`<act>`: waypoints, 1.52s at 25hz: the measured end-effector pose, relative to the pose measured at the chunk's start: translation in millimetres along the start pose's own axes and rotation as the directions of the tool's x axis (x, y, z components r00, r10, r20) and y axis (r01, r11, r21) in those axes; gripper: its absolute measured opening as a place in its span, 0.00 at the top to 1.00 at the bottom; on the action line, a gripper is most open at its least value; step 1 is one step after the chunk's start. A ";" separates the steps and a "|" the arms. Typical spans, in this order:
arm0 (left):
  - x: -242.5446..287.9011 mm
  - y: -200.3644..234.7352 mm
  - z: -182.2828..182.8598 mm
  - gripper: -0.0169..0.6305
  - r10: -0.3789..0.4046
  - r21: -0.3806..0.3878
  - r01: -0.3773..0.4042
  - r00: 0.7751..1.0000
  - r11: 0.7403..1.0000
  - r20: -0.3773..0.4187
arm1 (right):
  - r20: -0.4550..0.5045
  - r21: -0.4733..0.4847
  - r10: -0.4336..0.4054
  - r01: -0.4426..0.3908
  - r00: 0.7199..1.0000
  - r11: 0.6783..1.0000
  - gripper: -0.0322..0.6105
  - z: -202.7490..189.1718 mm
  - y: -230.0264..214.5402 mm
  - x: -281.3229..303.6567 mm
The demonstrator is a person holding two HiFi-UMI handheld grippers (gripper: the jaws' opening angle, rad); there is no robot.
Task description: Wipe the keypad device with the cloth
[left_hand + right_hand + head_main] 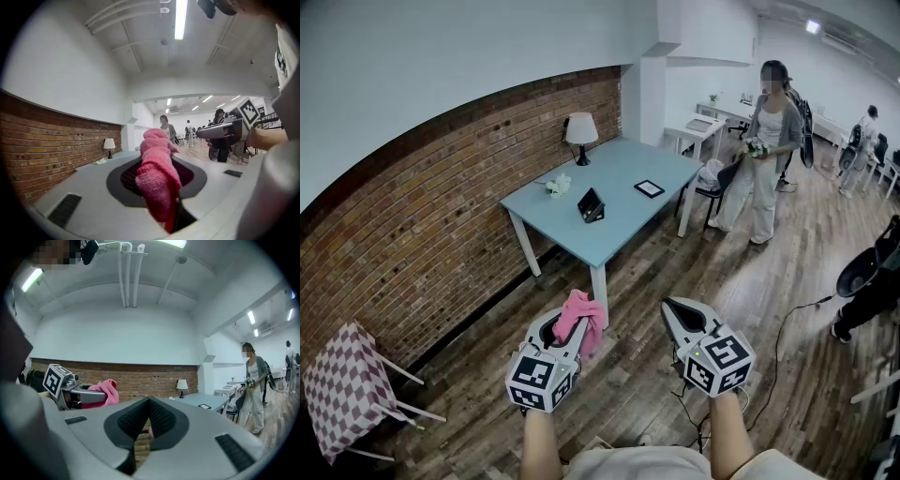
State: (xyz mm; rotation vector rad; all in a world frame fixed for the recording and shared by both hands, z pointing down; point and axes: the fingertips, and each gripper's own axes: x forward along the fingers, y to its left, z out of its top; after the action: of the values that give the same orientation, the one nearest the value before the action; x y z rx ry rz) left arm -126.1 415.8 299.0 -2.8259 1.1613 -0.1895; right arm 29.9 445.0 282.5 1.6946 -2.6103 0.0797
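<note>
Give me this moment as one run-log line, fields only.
stage: pre-wipe | left gripper: shut on pink cloth | right gripper: shut, empty | keypad device: on blue table, far from both grippers

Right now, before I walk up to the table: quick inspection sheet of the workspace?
Surface: light blue rectangular table by the brick wall, ahead of both grippers.
Job's things: pink knitted cloth in the left gripper; dark wedge-shaped device standing on the table, keys too small to make out.
Clutter: white-shaded table lamp, small white crumpled thing, flat black-framed slab, all on the table.
Grippers: left gripper shut on the cloth; right gripper shut, nothing between its jaws.
Cables: dark cable lying on the wooden floor at right.
Surroundings: standing person beyond the table; chair with a checked cover at left.
</note>
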 end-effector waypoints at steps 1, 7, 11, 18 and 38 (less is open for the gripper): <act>1.6 0.0 0.3 0.79 0.000 0.001 0.000 1.000 1.000 0.000 | -0.003 -0.006 -0.006 0.006 1.000 1.000 0.94 -0.8 -3.0 1.1; 18.1 -4.7 0.1 0.79 -0.005 0.001 0.005 1.000 1.000 -0.010 | 0.007 -0.010 -0.031 0.031 0.999 0.999 0.94 0.3 -23.7 3.3; 28.3 -18.3 1.5 0.79 -0.009 -0.004 0.009 1.000 1.000 -0.010 | 0.057 0.052 -0.013 0.010 0.998 0.999 0.94 3.7 -37.7 -4.4; 47.0 -38.2 0.0 0.79 0.009 0.001 -0.009 1.000 1.000 -0.027 | 0.115 0.046 0.089 -0.095 0.989 0.994 0.94 14.1 -61.0 -11.1; 191.8 98.0 -35.0 0.79 0.034 -0.027 -0.036 0.998 0.999 -0.053 | 0.015 0.083 0.101 -0.102 0.995 0.991 0.94 -21.2 -152.2 162.6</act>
State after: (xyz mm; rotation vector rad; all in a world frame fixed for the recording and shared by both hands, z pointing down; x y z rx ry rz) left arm -64.0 210.2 337.8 -2.8389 1.2326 -0.2484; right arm 102.6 236.1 316.3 1.5900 -2.7373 0.1853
